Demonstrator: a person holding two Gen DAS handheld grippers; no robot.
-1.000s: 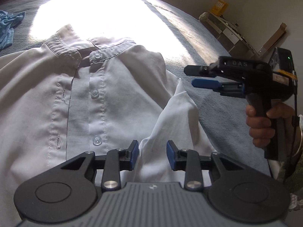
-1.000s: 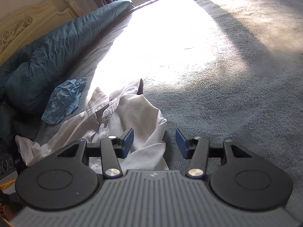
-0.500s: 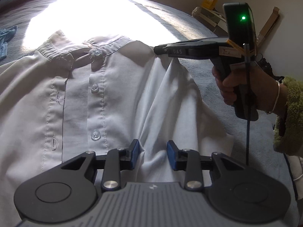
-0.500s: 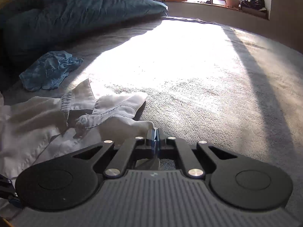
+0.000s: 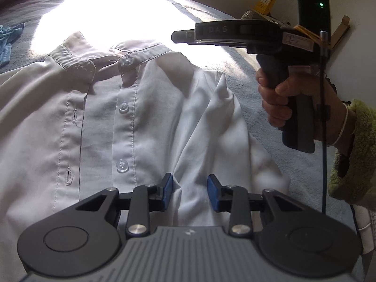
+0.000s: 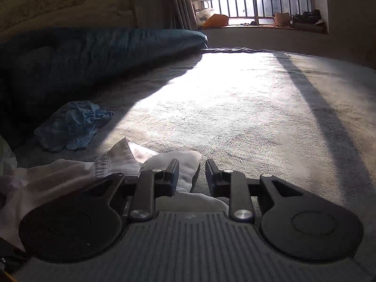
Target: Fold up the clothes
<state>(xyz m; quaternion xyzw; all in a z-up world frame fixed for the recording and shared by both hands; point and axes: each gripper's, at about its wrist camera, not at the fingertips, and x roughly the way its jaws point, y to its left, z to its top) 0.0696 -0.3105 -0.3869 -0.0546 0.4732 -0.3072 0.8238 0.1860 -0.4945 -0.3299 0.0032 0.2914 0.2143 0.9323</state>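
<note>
**Materials and finishes**

Shirt (image 5: 145, 117): thin woven cloth, pale, matt, creased, with glossy clear plastic buttons (image 5: 122, 165). Bed cover (image 6: 246, 117): grey napped cloth, rough pile. Blue garment (image 6: 70, 127): crumpled soft cloth. Left hand-held gripper (image 5: 189, 192): matt black plastic, bright metal pins, blue pads. Sleeve (image 5: 354, 155): fleecy green pile.

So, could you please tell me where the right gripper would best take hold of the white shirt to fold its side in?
Probably the bunched outer edge of the white shirt, below the shoulder. It stands up in ridges off the grey bed cover, giving the fingers something to pinch. Come in from the bed side, toward the buttons. The right gripper, jaws opening, already hangs above that edge.
</note>
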